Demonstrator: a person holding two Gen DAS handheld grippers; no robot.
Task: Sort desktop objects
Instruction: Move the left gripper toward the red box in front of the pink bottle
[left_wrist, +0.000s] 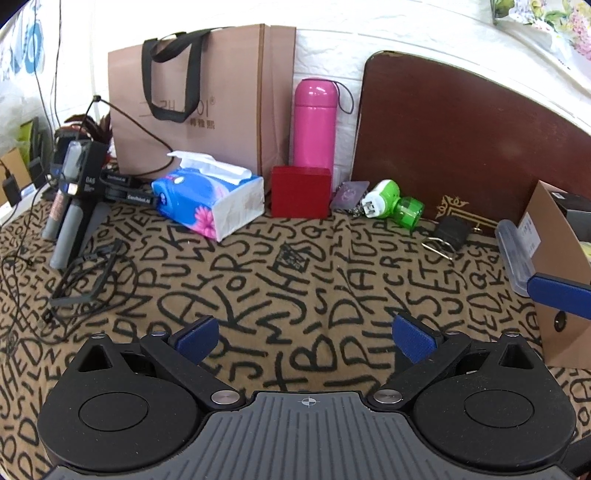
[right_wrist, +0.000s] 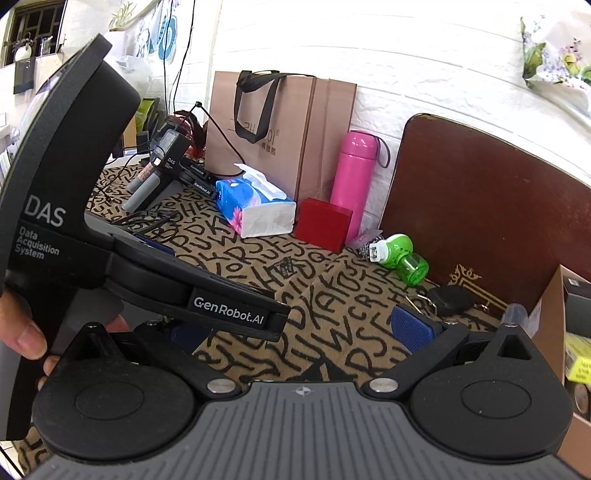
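- Left tongs (left_wrist: 306, 336): blades wide apart, nothing between them, poised low over the letter-patterned cloth (left_wrist: 280, 288) that covers the worktop. Judged a ready posture; no item engaged.
- Far ahead-left of the left tongs: a spare handheld gripper unit (left_wrist: 75, 192) propped on its grip, a loose cable (left_wrist: 96, 280) coiled in front of it. Judged parked, not part of the sorting.
- Ahead, slightly left: tissue pack (left_wrist: 208, 199) lying flat, one sheet pulled up; behind it a paper carrier bag (left_wrist: 201, 99) leans on the wall.
- Straight ahead: red box (left_wrist: 301, 195), with the pink flask (left_wrist: 314, 122) upright just behind it against the wall.
- Ahead-right: a small card with chain (left_wrist: 349, 194), the green plug-in vaporiser (left_wrist: 393, 203) on its side, then a black key fob with ring (left_wrist: 448, 232). All lie near the foot of the brown board (left_wrist: 472, 140).
- Far right: cardboard box (left_wrist: 557, 280), open-topped; judged the likely receiving container.
- Right tongs (right_wrist: 303, 330): blades apart, empty. The left blade is partly hidden by the left unit crossing in front.
- Right wrist view alone shows a hand (right_wrist: 22, 332) gripping the left unit, and contents inside the cardboard box. Left wrist view alone shows a clear case (left_wrist: 513, 254) standing against the box's outer wall and the whole cable.
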